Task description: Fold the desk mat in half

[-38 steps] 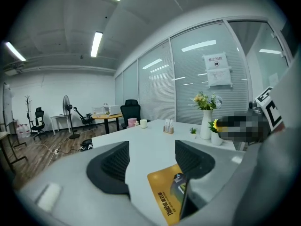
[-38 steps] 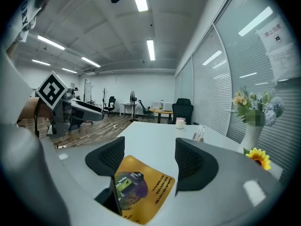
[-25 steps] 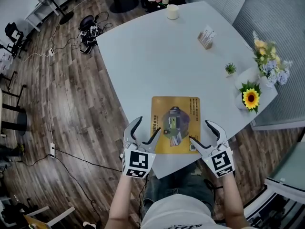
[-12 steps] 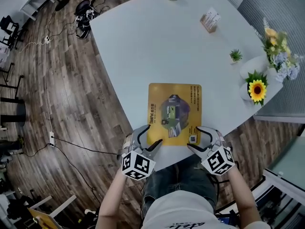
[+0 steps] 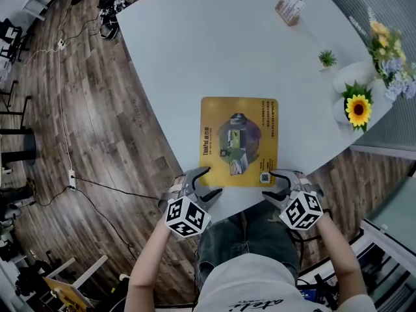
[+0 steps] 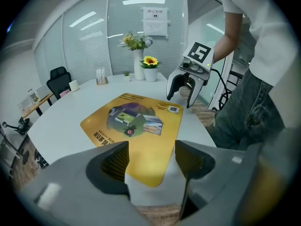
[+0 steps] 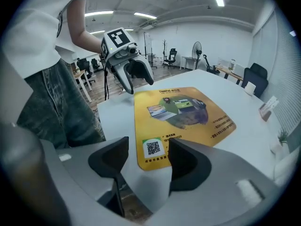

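A yellow desk mat (image 5: 239, 140) with a printed picture lies flat near the front edge of the pale table (image 5: 195, 51). My left gripper (image 5: 203, 186) is open at the mat's near left corner (image 6: 149, 178), which shows between its jaws. My right gripper (image 5: 279, 182) is open at the near right corner, where a QR code (image 7: 153, 148) is printed. In the left gripper view the right gripper (image 6: 184, 89) hovers over the far corner of the mat (image 6: 134, 126). In the right gripper view the left gripper (image 7: 133, 76) stands beyond the mat (image 7: 181, 114). Neither holds anything.
Vases with a sunflower (image 5: 357, 109) and mixed flowers (image 5: 385, 41) stand at the table's right edge, with a small green plant (image 5: 327, 58) and a card holder (image 5: 290, 8) farther back. My legs are against the table's front edge. Cables (image 5: 71, 174) run over the wooden floor at left.
Both grippers have drawn back toward the table's front edge, to the mat's near corners. The head view has shifted, so the mat sits higher in the frame. The mat has stayed flat.
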`<state>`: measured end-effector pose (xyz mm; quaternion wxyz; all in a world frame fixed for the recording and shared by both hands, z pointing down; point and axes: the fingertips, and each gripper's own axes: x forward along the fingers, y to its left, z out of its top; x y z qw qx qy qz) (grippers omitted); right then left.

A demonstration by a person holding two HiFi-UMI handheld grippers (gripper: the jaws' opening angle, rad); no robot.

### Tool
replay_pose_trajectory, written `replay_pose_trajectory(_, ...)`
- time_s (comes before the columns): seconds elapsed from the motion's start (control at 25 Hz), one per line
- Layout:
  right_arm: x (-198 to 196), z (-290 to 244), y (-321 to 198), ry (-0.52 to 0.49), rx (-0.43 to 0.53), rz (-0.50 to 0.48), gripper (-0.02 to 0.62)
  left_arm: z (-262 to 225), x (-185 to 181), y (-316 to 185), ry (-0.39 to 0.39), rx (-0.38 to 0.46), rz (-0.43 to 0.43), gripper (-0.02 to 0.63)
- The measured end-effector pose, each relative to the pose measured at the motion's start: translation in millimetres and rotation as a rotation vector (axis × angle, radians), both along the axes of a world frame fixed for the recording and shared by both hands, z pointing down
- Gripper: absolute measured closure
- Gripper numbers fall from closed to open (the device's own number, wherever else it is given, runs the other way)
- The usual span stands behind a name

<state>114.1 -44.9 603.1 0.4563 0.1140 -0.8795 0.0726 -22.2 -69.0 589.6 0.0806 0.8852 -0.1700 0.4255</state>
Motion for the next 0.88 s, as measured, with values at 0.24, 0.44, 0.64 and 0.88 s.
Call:
replay_pose_trajectory(0.24,5,14,4,0.031,-0.022,-0.01,0.327,21,-5,6,-0.111,-0.002,0.098,0.301)
replay_pose_trajectory(0.44,7,22,5,0.063,-0.027,-0.034,0.333,33,-6,11,-0.153,-0.019,0.139,0.301)
replay_pose_trajectory(0.64,8,22,3,0.058,-0.036,-0.05,0.337,34,-5,9,-0.127,-0.054,0.168,0.299)
replay_pose_trajectory(0.88,9,22,-1,0.055,-0.036,-0.053,0.371,35,-3,3,-0.102,-0.102,0.182,0.334)
